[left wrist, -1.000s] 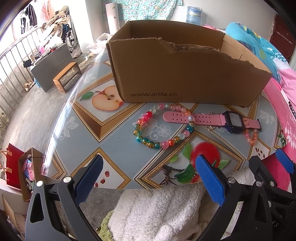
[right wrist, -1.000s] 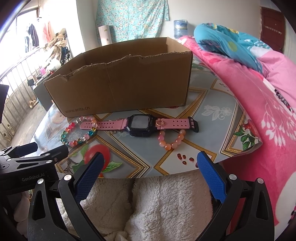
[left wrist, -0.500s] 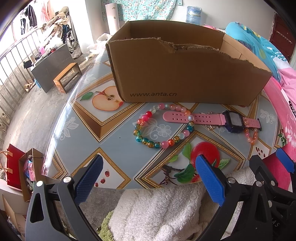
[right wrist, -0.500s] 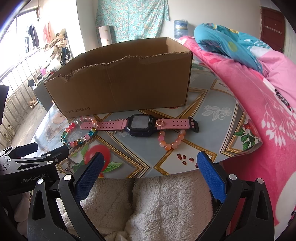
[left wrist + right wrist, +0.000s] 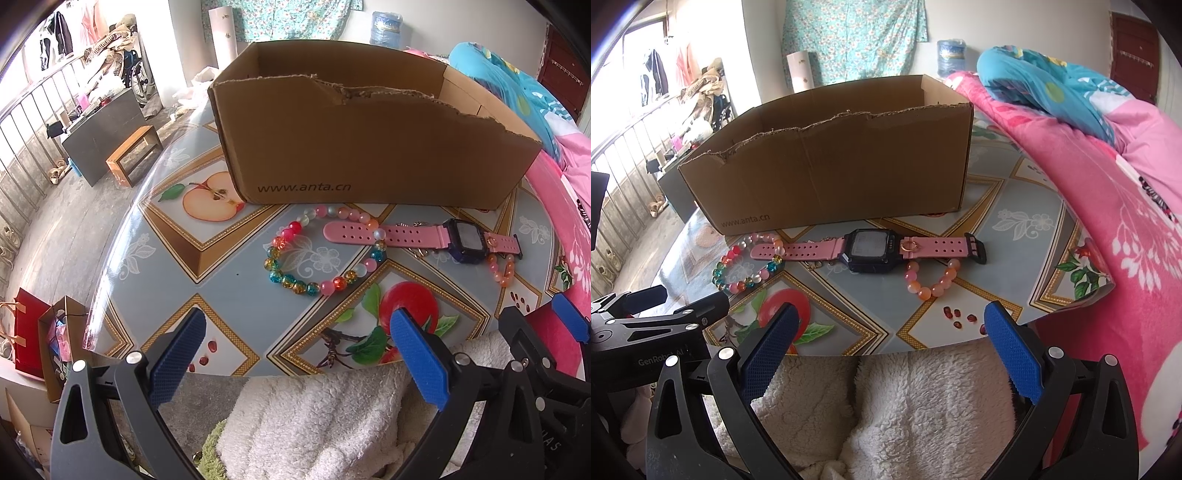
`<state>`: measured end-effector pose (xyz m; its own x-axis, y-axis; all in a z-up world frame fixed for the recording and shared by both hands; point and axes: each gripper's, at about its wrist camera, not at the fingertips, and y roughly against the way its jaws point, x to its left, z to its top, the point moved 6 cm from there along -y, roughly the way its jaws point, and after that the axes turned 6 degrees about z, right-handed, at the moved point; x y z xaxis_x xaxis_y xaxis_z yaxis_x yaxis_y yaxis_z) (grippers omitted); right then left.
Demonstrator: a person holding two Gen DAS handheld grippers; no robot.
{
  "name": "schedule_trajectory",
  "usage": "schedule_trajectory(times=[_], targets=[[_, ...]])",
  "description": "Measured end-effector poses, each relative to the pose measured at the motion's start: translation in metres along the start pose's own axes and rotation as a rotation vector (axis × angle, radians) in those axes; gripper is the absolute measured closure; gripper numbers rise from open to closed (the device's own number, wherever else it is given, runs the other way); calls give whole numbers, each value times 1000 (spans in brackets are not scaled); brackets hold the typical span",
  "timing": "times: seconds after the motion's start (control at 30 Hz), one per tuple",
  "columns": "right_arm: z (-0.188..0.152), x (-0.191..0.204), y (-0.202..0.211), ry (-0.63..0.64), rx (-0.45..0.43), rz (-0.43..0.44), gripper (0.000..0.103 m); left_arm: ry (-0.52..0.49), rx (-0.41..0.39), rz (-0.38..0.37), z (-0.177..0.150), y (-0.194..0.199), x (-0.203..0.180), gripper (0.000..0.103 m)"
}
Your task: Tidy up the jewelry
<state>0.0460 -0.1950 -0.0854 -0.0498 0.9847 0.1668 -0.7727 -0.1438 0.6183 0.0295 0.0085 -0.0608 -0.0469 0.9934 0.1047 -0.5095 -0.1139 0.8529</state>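
Observation:
An open brown cardboard box (image 5: 369, 147) (image 5: 834, 162) stands on the round table. In front of it lie a multicoloured bead bracelet (image 5: 295, 284) (image 5: 738, 284), a pink-strapped watch (image 5: 465, 240) (image 5: 870, 249) and an orange-pink bead bracelet (image 5: 502, 271) (image 5: 932, 280). The watch strap lies across the multicoloured bracelet. A thin chain (image 5: 421, 253) peeks from under the watch. My left gripper (image 5: 295, 350) is open and empty at the table's near edge. My right gripper (image 5: 886, 343) is open and empty, to the right of the left one.
The table (image 5: 166, 258) has a glossy fruit-pattern cover. A pink and blue blanket (image 5: 1108, 166) lies right of the table. White fleece clothing (image 5: 886, 406) is below both grippers. A wooden stool (image 5: 135, 155) and red gift bags (image 5: 29, 332) are on the floor left.

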Motion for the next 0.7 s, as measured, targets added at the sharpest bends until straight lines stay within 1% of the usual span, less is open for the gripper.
schedule_trajectory(times=[0.7], targets=[[2,2,0,3,-6,-3,7,8,2,-1,0,1,1,5]])
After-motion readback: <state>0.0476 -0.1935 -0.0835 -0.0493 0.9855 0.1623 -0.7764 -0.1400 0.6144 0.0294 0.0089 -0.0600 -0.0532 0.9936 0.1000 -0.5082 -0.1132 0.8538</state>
